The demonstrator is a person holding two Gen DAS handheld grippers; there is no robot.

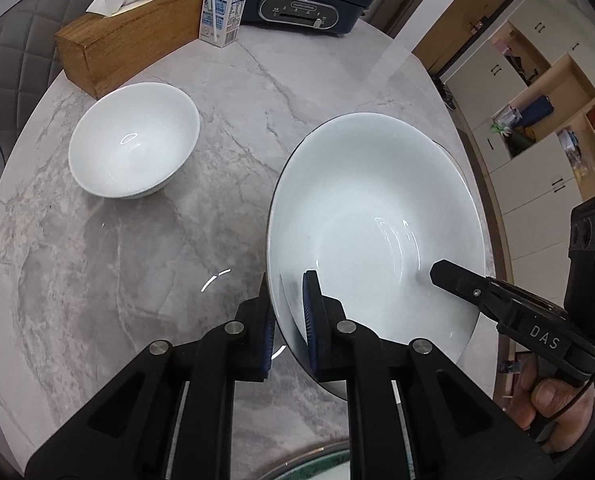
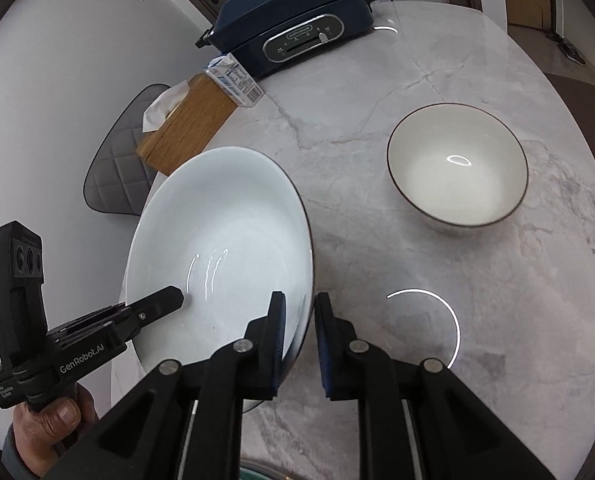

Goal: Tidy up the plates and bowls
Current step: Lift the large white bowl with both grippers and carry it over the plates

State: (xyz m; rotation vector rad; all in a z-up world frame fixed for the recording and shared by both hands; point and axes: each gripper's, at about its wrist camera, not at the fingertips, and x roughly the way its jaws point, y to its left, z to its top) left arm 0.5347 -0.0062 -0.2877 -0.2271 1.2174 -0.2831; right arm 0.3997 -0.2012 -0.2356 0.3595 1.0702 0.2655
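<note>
Pinching opposite rims of the deep plate [image 1: 373, 216], left gripper [image 1: 291, 312] and right gripper [image 2: 299, 332] risk slipping — glazed rim, uneven pull — onto the table [image 1: 137, 260].

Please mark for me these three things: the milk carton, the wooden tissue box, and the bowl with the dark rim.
milk carton [image 1: 222, 12], left wrist view, on its printed front face.
wooden tissue box [image 1: 129, 40], left wrist view, on its long wooden side.
bowl with the dark rim [image 2: 457, 184], right wrist view, on its inner wall.

plate [image 1: 373, 208] on table [image 1: 137, 264]; bowl [image 1: 133, 140] left of plate | tissue box [image 1: 125, 36] behind bowl
</note>
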